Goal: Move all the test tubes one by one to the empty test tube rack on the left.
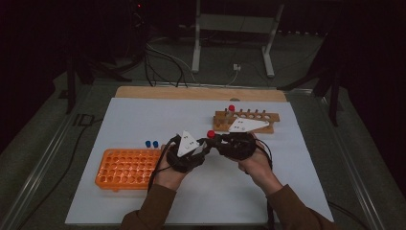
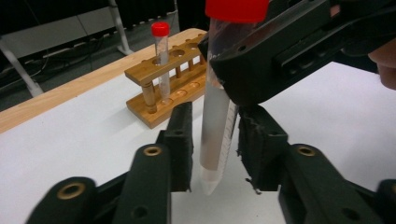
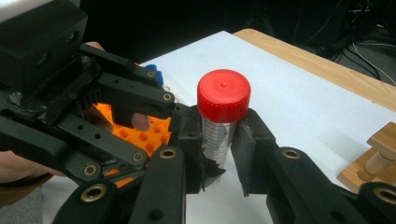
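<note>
Item: red-capped tube (image 3: 219,126), centre of frame, upright above the white mat (image 1: 143,115). My right gripper (image 3: 219,154) clenches it just under the cap. My left gripper (image 2: 215,140) brackets its lower half, pads beside the wall; I cannot tell if they touch. Wooden rack (image 1: 246,120) upper right; orange rack (image 1: 125,168) lower left.

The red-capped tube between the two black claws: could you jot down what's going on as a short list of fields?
Tube: clear plastic tube with a red cap, held upright above the white sheet.
Right gripper: jaws shut on the tube just under its cap.
Left gripper: jaws either side of the tube's lower part; contact cannot be told.
Wooden rack: behind the hands, one red-capped tube standing in an end hole.
Orange rack: left of the hands, two blue caps at its far edge.
</note>
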Tool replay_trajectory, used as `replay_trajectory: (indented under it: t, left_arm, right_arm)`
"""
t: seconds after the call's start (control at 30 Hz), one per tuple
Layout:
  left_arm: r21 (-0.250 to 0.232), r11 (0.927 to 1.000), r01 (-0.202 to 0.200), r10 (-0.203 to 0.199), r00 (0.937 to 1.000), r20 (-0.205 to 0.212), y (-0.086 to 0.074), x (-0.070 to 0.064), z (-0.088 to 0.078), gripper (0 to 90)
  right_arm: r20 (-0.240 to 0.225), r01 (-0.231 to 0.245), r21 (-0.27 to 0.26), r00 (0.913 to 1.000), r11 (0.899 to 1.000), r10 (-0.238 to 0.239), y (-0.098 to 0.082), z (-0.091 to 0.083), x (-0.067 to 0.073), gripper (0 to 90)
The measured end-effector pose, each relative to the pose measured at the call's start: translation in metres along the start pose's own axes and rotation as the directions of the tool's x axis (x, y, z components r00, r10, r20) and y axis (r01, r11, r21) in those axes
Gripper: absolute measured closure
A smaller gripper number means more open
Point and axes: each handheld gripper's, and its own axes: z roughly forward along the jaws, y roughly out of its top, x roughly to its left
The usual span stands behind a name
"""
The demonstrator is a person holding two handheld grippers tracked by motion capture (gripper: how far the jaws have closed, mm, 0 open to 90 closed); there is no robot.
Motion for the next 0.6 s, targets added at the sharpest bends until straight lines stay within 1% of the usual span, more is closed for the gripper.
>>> replay_trajectory:
  t: [0.13, 0.23, 0.3, 0.43, 0.5, 0.6]
  left_arm:
    - [0.005, 0.9999, -0.009, 0.009, 0.9999, 0.008, 0.0, -0.001, 0.0, 74.2]
    - [0.005, 0.9999, -0.009, 0.009, 0.9999, 0.01, 0.0, 0.0, 0.0, 75.2]
    - [0.004, 1.0, -0.005, 0.005, 1.0, 0.007, 0.0, 0.0, 0.0, 75.4]
    - [0.005, 0.9999, 0.011, -0.011, 0.9999, -0.005, -0.001, 0.003, -0.001, 75.4]
    - [0.0, 0.9998, 0.021, -0.021, 0.9997, -0.01, -0.002, 0.005, -0.003, 75.4]
    - [-0.007, 0.9992, 0.039, -0.04, 0.9991, -0.013, -0.005, 0.009, -0.007, 75.4]
  right_arm:
    - [0.0, 0.002, 0.005, 1.0, 1.0, -0.002, -0.001, 0.001, 0.0, 74.1]
    - [-0.003, 0.003, 0.005, 1.0, 1.0, -0.003, -0.001, 0.001, 0.0, 73.8]
    - [-0.001, -0.003, 0.002, 1.0, 1.0, 0.003, -0.001, 0.001, 0.0, 72.0]
    - [-0.01, -0.015, -0.013, 0.9998, 1.0, 0.015, -0.002, -0.002, -0.003, 59.7]
    - [-0.011, -0.023, -0.02, 0.9997, 1.0, 0.023, -0.003, -0.004, -0.005, 55.5]
    - [0.002, -0.032, -0.026, 0.9995, 0.999, 0.032, -0.005, -0.006, -0.008, 49.1]
